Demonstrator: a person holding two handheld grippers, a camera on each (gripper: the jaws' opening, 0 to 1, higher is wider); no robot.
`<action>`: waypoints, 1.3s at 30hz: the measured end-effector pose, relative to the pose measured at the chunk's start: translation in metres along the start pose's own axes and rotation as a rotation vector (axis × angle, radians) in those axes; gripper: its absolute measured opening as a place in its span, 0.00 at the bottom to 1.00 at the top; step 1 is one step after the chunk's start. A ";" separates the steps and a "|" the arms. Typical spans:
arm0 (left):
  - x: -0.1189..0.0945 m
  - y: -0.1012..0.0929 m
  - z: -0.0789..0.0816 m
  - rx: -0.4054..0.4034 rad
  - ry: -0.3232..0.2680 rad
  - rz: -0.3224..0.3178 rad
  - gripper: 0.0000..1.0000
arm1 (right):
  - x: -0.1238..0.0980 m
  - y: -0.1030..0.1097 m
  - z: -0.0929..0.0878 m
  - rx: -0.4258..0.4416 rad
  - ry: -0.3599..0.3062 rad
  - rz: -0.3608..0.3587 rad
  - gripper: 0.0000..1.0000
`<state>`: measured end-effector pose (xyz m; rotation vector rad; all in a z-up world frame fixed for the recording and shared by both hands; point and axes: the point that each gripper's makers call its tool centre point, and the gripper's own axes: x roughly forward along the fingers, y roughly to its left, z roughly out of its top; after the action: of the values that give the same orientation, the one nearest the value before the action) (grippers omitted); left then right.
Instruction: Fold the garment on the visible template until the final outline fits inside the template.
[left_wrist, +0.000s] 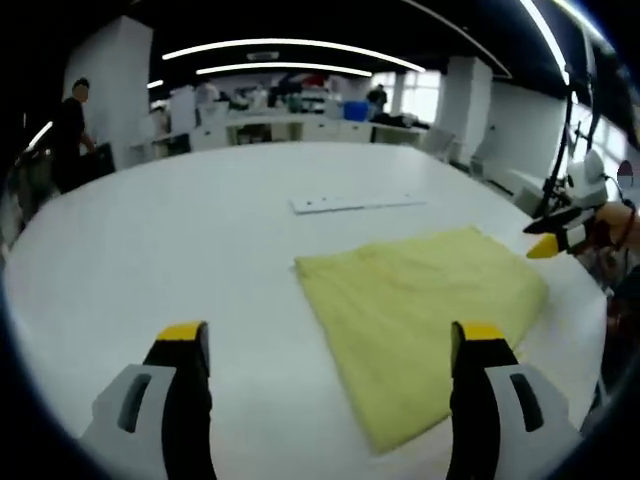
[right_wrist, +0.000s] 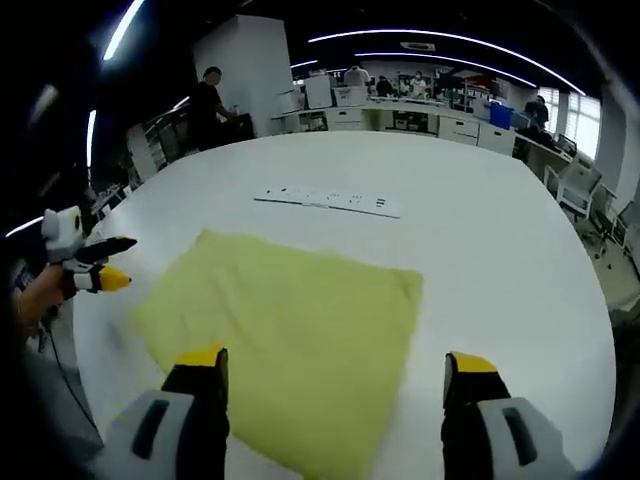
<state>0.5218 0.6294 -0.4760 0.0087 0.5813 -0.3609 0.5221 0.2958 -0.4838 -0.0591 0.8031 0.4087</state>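
Left gripper view puts my left gripper (left_wrist: 331, 345) low over the white table (left_wrist: 150, 230), its two yellow-tipped jaws spread wide with nothing between them and bare tabletop under the left one. The yellow garment (left_wrist: 420, 310) lies flat ahead and to the right, folded into a rough rectangle whose near corner runs down between my jaws toward the right jaw. I cannot tell whether that jaw touches the cloth or merely hangs above it. Beyond the garment, well apart from it, a thin white strip (left_wrist: 358, 203) lies flat on the table. At the right edge I see the right gripper (left_wrist: 553, 237) coming in just past the far corner of the garment, held by a hand (left_wrist: 612, 228); its yellow tips sit close together from this angle.

In the right gripper view my right gripper (right_wrist: 336, 365) is pitched down over the garment (right_wrist: 290, 330), jaws wide apart and holding nothing. The left jaw stands over the cloth; the right jaw stands over bare table (right_wrist: 500, 250) just beside the garment's edge. The white strip (right_wrist: 328, 201) lies past the far side of the garment, apart from it. At the left edge a second gripper (right_wrist: 105, 265) shows beside the garment's left corner, gripped by a hand (right_wrist: 40, 290), its tips pointing toward the cloth. People (right_wrist: 212, 105) stand at desks (right_wrist: 420, 118) far behind the table.
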 end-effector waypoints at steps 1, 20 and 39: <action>-0.002 -0.003 -0.002 0.001 0.003 -0.005 0.97 | -0.002 0.000 -0.003 0.000 0.001 -0.001 0.89; -0.022 -0.023 -0.044 -0.084 0.034 -0.020 0.72 | -0.020 0.007 -0.055 0.041 0.009 -0.019 0.67; -0.026 -0.029 -0.073 -0.131 0.083 -0.018 0.30 | -0.024 -0.003 -0.076 0.112 -0.003 -0.064 0.23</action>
<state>0.4529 0.6191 -0.5205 -0.1076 0.6868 -0.3406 0.4562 0.2691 -0.5205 0.0199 0.8173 0.3027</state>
